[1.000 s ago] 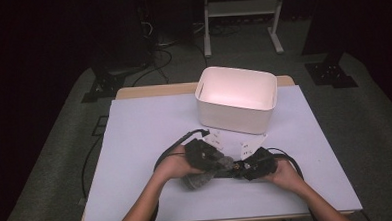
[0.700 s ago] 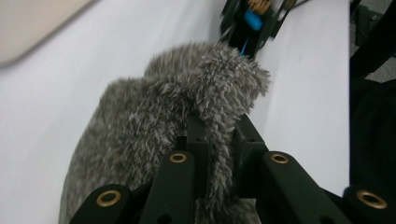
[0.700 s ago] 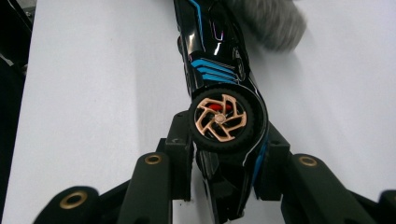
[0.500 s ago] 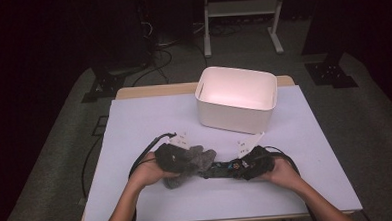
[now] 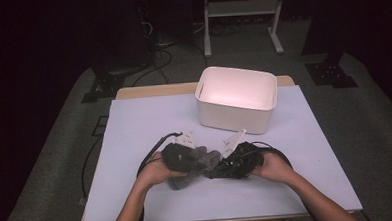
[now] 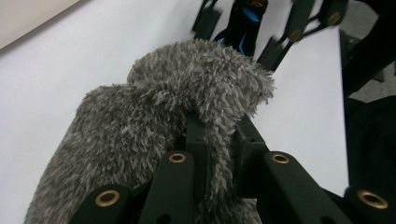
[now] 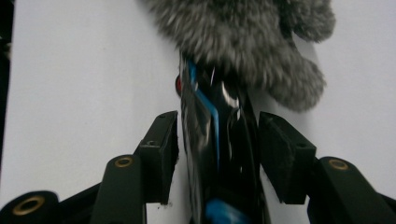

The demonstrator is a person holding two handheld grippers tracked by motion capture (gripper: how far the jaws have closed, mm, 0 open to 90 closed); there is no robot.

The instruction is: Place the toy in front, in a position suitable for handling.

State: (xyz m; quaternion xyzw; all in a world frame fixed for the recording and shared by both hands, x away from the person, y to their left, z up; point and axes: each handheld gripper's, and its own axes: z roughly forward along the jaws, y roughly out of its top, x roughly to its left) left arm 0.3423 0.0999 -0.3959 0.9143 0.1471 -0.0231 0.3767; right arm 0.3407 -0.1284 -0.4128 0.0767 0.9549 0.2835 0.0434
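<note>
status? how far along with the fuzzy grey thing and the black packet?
Done: the left gripper is clamped on the grey fuzzy pouch, and the black packet looks tucked into it at its far end. In hand: the right gripper has just been opening, its fingers now clear of the packet. Left, probably: draw the right gripper back. The white bin looks empty.

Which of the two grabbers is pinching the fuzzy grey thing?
The left gripper is: its jaws are shut on a fold of the fuzzy grey pouch. The right gripper has open jaws, with a shiny black packet between them, unpinched.
</note>
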